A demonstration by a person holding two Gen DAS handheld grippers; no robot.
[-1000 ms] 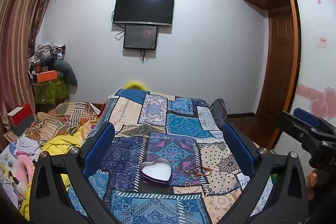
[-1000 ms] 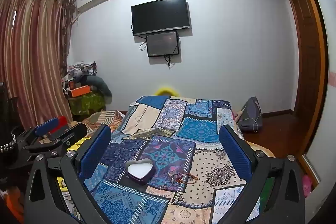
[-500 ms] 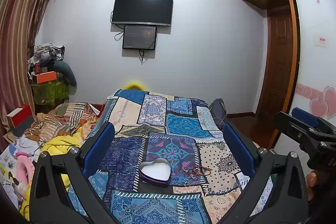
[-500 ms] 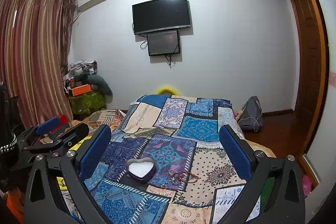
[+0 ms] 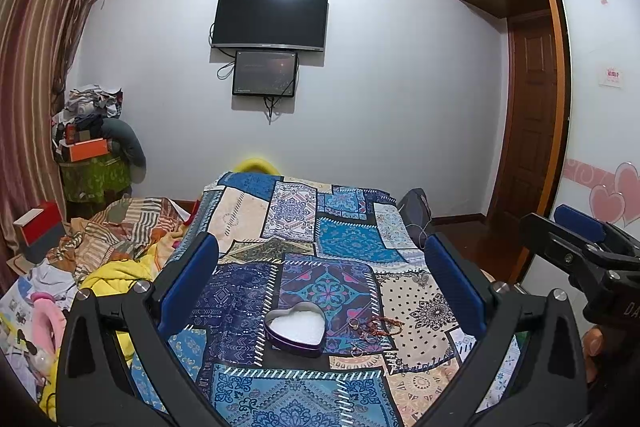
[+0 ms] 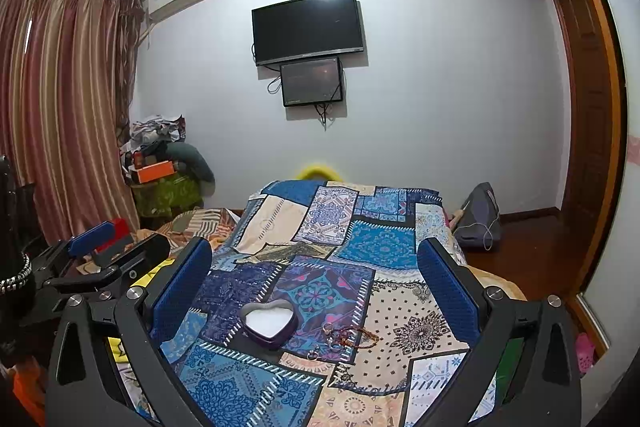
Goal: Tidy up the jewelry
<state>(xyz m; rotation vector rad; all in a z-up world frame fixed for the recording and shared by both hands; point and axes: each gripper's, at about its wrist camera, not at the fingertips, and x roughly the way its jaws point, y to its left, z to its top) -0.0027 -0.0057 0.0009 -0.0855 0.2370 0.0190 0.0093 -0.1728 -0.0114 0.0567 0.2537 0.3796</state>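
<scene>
both hand-held grippers, left (image 5: 320, 279) + right (image 6: 314, 275), wide open, empty, high over bed (image 5: 352, 239) | heart tin (image 5: 295, 325) lidless near-centre for loading | jewelry pile (image 5: 370, 331) touching quilt just right of it

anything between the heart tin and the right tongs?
Only bare patchwork quilt. In the right wrist view the heart tin sits ahead of the open right tongs, nothing in the way; the jewelry lies beside the tin.

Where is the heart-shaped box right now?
The heart-shaped box sits open on the patchwork bedspread, low and central in both views, with the small pile of jewelry just to its right.
</scene>
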